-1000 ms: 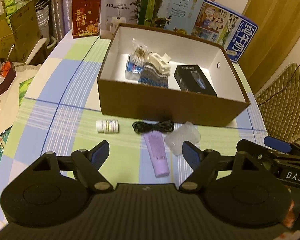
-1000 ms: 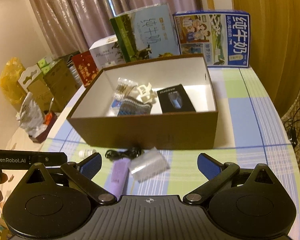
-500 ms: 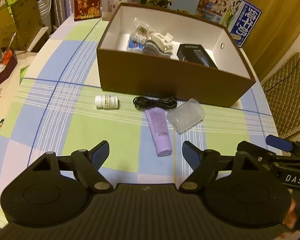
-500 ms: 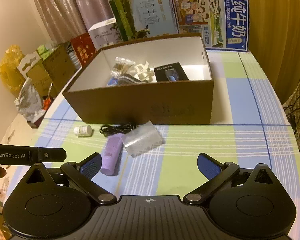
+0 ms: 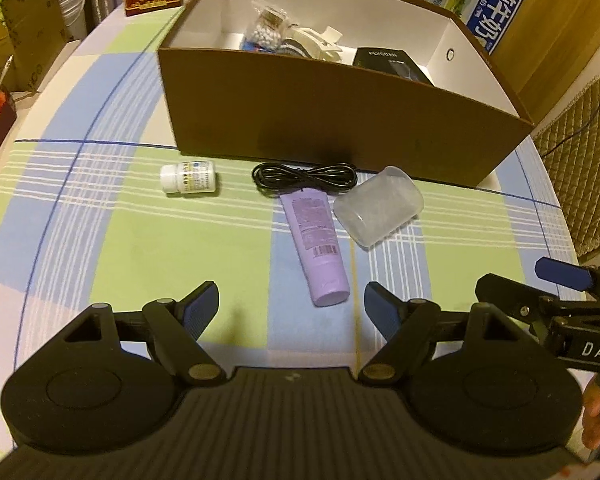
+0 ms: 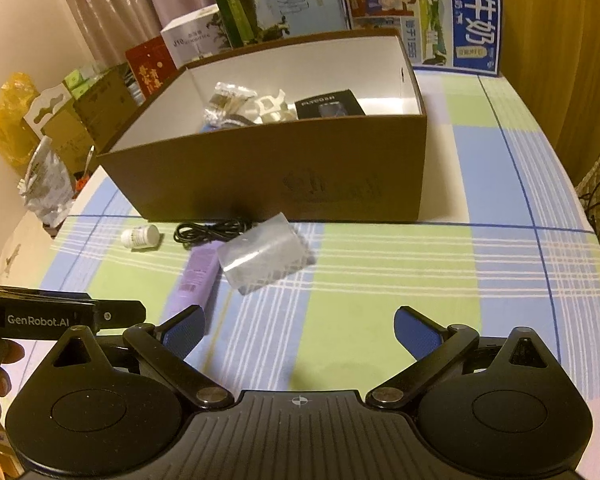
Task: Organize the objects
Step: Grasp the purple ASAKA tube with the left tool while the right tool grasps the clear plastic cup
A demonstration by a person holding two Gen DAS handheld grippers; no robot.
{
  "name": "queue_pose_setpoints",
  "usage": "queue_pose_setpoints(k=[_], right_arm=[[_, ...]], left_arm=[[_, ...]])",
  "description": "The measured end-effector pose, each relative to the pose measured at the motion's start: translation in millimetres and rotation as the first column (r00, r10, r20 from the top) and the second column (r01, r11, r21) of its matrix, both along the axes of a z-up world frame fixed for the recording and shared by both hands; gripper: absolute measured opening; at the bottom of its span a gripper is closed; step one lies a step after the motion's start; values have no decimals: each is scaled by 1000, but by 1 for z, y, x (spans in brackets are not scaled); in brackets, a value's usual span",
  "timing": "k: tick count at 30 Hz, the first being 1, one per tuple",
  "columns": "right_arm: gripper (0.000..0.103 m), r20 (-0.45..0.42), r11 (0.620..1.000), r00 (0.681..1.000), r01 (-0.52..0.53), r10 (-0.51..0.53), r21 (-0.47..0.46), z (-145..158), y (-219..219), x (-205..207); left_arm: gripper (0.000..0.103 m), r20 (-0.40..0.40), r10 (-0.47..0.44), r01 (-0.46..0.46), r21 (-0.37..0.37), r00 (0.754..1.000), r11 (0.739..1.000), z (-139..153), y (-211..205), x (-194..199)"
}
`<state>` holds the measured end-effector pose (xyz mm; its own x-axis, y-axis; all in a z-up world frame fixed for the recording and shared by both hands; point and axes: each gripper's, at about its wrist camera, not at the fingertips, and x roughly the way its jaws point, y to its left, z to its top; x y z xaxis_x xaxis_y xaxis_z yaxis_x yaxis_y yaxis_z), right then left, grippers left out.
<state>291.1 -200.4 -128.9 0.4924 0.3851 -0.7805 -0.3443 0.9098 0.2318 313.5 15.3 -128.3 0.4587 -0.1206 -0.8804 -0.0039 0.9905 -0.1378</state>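
Note:
Four loose items lie on the checked tablecloth in front of a brown cardboard box (image 5: 340,120) (image 6: 284,172): a white pill bottle (image 5: 188,178) (image 6: 140,237), a coiled black cable (image 5: 304,176) (image 6: 212,232), a purple tube (image 5: 316,240) (image 6: 196,276) and a clear plastic container (image 5: 380,212) (image 6: 264,254) on its side. The box holds a black carton (image 5: 392,62) (image 6: 330,106), a white clip and a bag of small items. My left gripper (image 5: 292,308) stands open just short of the tube's cap end. My right gripper (image 6: 300,330) is open over bare cloth, right of the tube.
Milk cartons (image 6: 420,12) and other boxes (image 6: 188,40) stand behind the brown box. Cardboard clutter (image 6: 80,116) sits off the table's left edge, a woven chair (image 5: 580,152) to the right. Open cloth lies to the right of the items.
Both grippers have dropped and moved forward toward the items on the cloth; the box and items now look larger and closer. Both stay open. Nothing on the table has moved.

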Motion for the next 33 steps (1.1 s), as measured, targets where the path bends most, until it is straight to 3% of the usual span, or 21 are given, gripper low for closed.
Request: queue_pose_setpoints(k=[13, 21, 33], right_arm=[[99, -32, 1000, 999, 27, -27, -7, -13, -5, 22], [99, -32, 999, 999, 33, -33, 1, -16, -6, 32], [99, -22, 1000, 1000, -16, 16, 0, -23, 9, 44]], left_arm=[[67, -28, -39, 40, 10, 999, 999, -30, -15, 34], [46, -55, -63, 62, -10, 997, 998, -45, -20, 53], [32, -31, -83, 83, 3, 996, 997, -54, -24, 69]])
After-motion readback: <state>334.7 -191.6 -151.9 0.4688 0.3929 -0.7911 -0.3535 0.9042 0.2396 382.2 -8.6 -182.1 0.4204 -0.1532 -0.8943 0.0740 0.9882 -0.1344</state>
